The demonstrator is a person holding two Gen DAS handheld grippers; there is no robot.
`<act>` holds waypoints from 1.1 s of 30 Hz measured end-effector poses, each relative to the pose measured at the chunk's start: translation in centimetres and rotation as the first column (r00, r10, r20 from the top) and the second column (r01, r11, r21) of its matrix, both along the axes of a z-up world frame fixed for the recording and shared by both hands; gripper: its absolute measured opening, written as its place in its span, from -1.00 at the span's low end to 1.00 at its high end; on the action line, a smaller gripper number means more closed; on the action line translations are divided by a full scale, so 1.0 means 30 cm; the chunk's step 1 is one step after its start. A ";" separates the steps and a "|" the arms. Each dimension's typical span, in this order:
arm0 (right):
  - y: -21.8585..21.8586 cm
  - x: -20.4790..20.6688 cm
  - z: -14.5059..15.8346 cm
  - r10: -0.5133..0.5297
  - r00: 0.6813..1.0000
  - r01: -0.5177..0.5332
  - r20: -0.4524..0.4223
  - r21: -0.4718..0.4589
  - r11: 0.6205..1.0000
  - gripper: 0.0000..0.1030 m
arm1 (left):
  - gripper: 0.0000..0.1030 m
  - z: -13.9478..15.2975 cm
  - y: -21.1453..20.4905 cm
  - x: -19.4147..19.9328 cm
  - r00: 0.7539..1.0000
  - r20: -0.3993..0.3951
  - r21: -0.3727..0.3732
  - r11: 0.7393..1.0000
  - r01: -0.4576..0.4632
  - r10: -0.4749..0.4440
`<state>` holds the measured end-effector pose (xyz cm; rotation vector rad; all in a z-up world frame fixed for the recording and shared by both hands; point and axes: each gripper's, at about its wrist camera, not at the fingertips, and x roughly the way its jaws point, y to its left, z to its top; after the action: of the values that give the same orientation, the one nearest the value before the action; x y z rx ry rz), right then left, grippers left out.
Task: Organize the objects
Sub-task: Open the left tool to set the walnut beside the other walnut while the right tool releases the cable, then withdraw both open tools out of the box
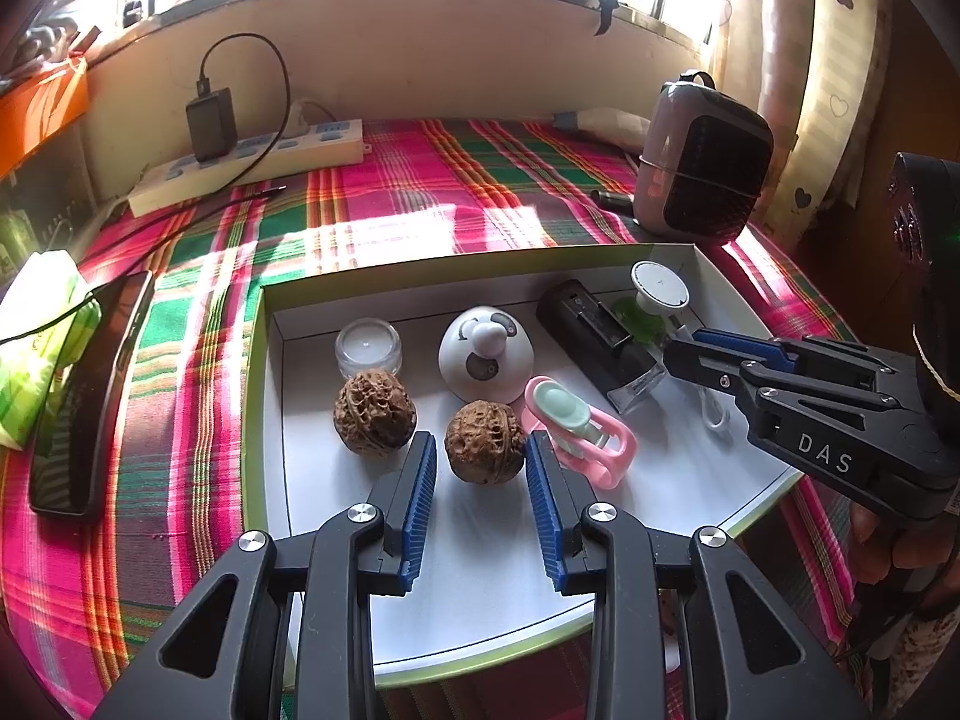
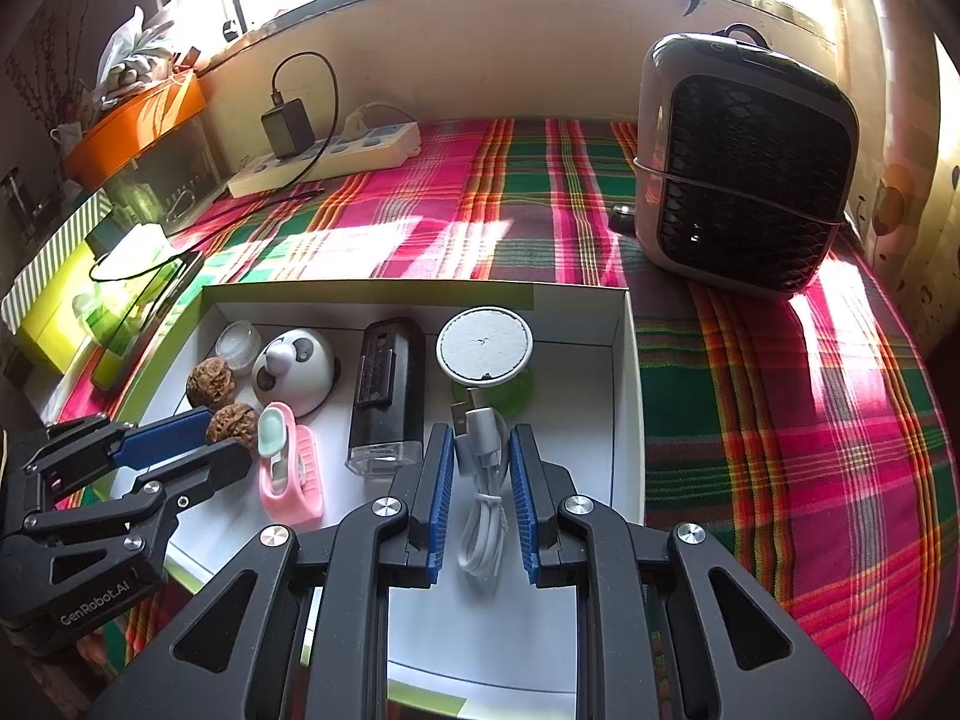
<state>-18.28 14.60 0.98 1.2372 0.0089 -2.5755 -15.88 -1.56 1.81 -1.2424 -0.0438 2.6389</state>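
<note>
The left gripper (image 1: 480,450), black with ribbed blue pads, straddles a wrinkled brown walnut (image 1: 485,441) lying on the white floor of a shallow box (image 1: 456,282). A thin gap shows on either side of the nut, so the pads are not pressing it and the jaws stand released.

The right gripper (image 2: 480,480) is nearly clenched, its blue pads on either side of a coiled white USB cable (image 2: 480,516), which lies on the box floor. Whether the pads actually pinch the cord cannot be told.

The box is cardboard, white inside with a lime-green rim. In the left view a second walnut (image 1: 375,411) rests just left of the first. Behind them stand a small clear round jar (image 1: 368,348) and a glossy white dome-shaped toy (image 1: 485,354) with grey patches. A pink plastic clip (image 1: 585,432) with a mint-green part lies just right of the gripped-around walnut. Farther right lie a black rectangular device (image 1: 591,336) with a clear end and a round white disc (image 1: 660,285) on a green base.

The box sits on a pink, green and orange plaid cloth (image 2: 780,420). Beyond stand a rounded mesh-fronted heater (image 2: 744,174) and a white power strip (image 2: 330,159).
</note>
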 end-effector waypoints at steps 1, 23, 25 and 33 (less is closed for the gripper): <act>0.002 0.001 0.000 -0.002 1.000 0.002 0.000 -0.001 1.000 -0.61 | -0.44 -0.001 0.000 -0.001 1.000 0.001 0.000 1.000 -0.001 0.001; -0.003 0.056 0.028 -0.015 1.000 0.015 -0.016 -0.006 1.000 -0.30 | -0.33 0.027 -0.015 0.048 0.999 -0.011 -0.007 0.999 -0.032 0.032; -0.002 0.065 0.032 -0.020 1.000 0.020 -0.019 -0.007 1.000 -0.29 | -0.33 0.033 -0.017 0.053 0.999 -0.013 -0.006 0.999 -0.034 0.034; -0.007 0.112 0.056 -0.020 0.999 0.020 -0.042 -0.014 1.000 -0.29 | -0.32 0.064 -0.019 0.093 0.999 -0.033 -0.009 0.999 -0.037 0.036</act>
<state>-14.93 14.38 2.66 1.1846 -0.0119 -2.6136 -13.08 -2.13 3.73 -1.2127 -0.0489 2.6929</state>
